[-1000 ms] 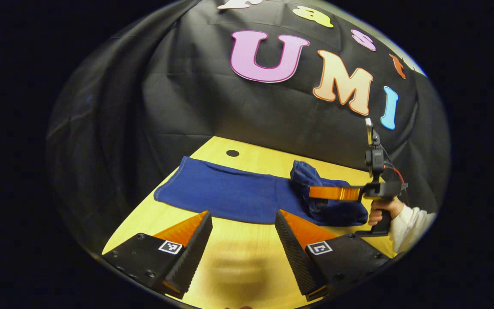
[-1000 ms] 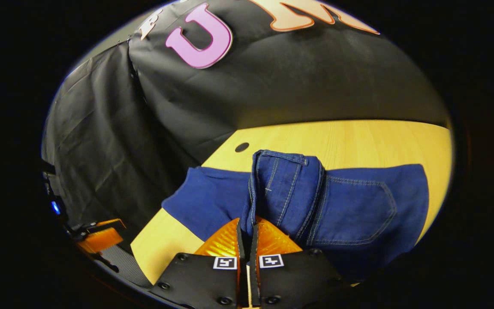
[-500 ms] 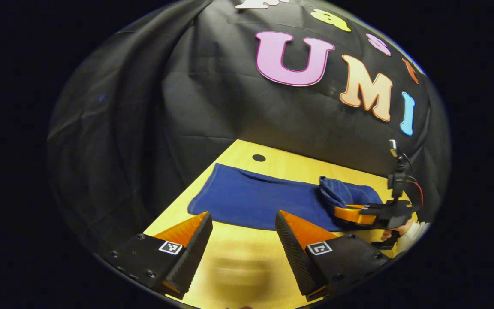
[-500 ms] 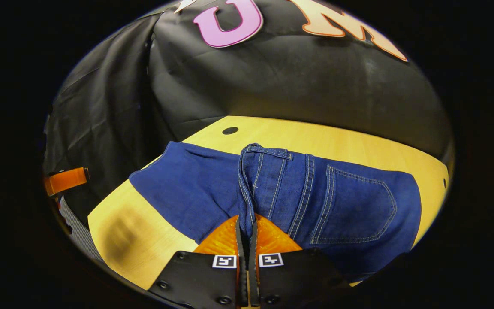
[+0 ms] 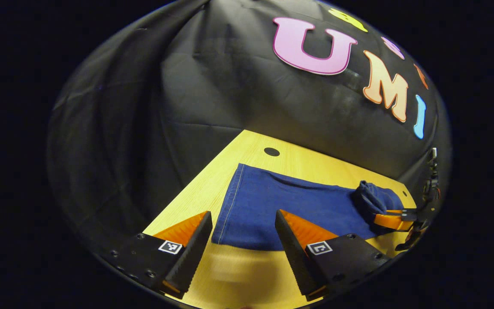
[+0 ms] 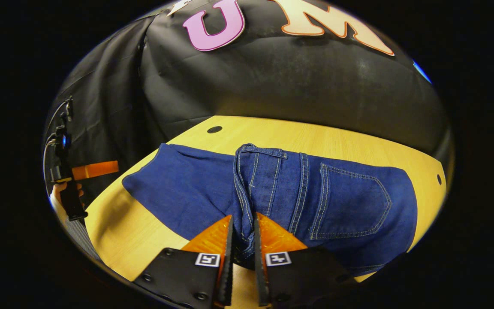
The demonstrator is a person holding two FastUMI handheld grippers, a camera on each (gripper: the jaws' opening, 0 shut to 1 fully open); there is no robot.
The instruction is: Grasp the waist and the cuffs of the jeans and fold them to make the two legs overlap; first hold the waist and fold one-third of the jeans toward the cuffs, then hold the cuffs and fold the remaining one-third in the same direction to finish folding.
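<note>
A: What shows at the far left of the right gripper view?

B: The left tongs [image 6: 101,169], held by a hand [image 6: 64,191] off the counter's left edge. From there I cannot tell how they stand. In the left gripper view the left tongs [image 5: 242,246] are spread wide, with nothing between the fingers, hovering over the wooden counter [image 5: 247,274] near the cuff end of the jeans [image 5: 290,206].

A: And the jeans themselves?

B: They lie flat across the counter [image 6: 135,240], cuffs to the left, waist to the right. In the right gripper view the jeans [image 6: 195,193] show a back pocket [image 6: 352,201] on the right and a belt loop [image 6: 264,151] at the top of the folded-over waist part.

A: The right tongs?

B: The right tongs [image 6: 242,266] have a bunched ridge of the waistband between the fingers, with a slight gap. Whether both fingers press on the denim, I cannot tell. In the left gripper view the right tongs [image 5: 390,221] sit at the far right, at the raised lump of denim.

A: Anything else on the counter?

B: A small dark hole [image 6: 215,129] near its back edge, beyond the jeans.
</note>
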